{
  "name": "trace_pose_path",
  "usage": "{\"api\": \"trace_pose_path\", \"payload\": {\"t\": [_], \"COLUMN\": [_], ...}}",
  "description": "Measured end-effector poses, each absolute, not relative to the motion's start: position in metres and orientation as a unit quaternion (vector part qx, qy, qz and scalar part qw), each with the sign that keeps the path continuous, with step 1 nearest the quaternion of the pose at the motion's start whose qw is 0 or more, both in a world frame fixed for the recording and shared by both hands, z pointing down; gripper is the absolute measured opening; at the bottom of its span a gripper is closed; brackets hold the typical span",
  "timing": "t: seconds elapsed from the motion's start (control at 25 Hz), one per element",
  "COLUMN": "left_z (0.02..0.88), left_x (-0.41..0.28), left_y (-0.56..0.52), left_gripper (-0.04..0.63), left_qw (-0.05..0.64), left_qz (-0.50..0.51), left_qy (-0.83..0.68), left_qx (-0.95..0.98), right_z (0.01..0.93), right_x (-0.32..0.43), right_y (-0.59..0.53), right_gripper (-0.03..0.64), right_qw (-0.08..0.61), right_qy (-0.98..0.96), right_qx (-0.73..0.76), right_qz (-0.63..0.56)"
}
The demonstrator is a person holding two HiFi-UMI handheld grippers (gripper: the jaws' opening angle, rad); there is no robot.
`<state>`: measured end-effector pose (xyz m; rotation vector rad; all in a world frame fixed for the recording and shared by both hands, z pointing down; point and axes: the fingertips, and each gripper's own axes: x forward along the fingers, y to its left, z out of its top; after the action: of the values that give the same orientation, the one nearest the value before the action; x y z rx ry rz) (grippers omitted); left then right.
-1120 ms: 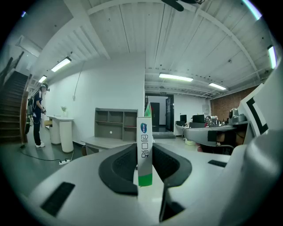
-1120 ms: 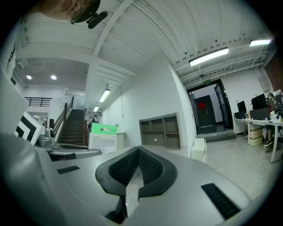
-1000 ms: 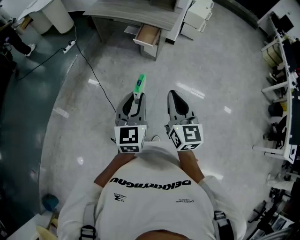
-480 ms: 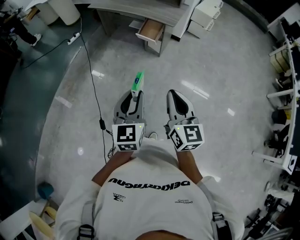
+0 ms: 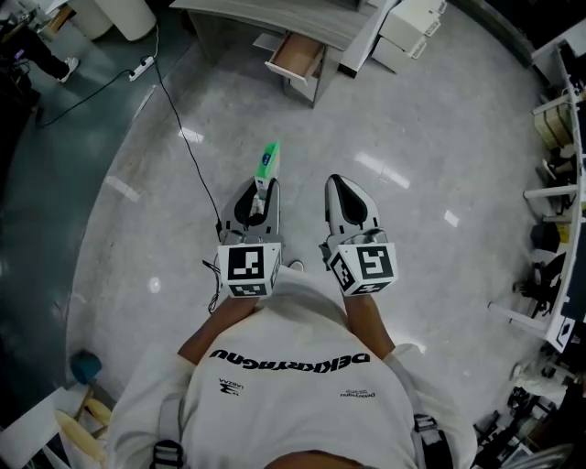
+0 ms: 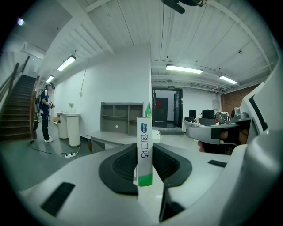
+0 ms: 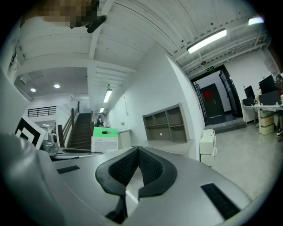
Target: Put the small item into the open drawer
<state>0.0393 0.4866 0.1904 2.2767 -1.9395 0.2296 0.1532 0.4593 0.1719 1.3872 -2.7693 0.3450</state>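
Since a second ago the black floor cable (image 5: 183, 128) has come to lie just beside the left claw (image 5: 261, 194), on its outer side, and the open drawer (image 5: 298, 57) sits a little higher in the head view; the grip itself looks unchanged.

A slim white box with a green end (image 5: 268, 160) stands upright between the left claw's dark pads, which are clamped on its two flat sides. Its green end pokes out past the claw's tips in the head view, while the left gripper view shows blue print on the white face and a green band low down. The box is held in the air above the pale polished floor (image 5: 412, 137).

Just beside the left claw, on the person's right, the right claw (image 5: 341, 188) points the same way with its pads closed together. Behind each claw sits its marker cube, and behind those the person's white shirt (image 5: 302, 385).

Well ahead of the left claw, the drawer is pulled out from under a grey bench (image 5: 275, 14), its wooden inside showing. Ahead of the left claw and further right stand white cabinets (image 5: 412, 18). Ahead and off to the left, a white power strip (image 5: 139, 67) lies on the darker floor.
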Motion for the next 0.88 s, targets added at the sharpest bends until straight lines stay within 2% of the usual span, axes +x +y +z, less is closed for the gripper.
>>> {"api": "trace_pose_path", "payload": {"t": [0.88], "left_z": [0.2], "left_x": [-0.089], "left_y": [0.142], "left_gripper": [0.1], "left_qw": [0.084], "left_qz": [0.089], "left_qy": [-0.56], "left_qx": [0.819], "right_z": [0.185], "right_x": [0.013], "right_y": [0.129], "right_gripper": [0.032], "right_qw": [0.038], "right_qy": [-0.85], "right_qx": [0.51], "right_qz": [0.126]}}
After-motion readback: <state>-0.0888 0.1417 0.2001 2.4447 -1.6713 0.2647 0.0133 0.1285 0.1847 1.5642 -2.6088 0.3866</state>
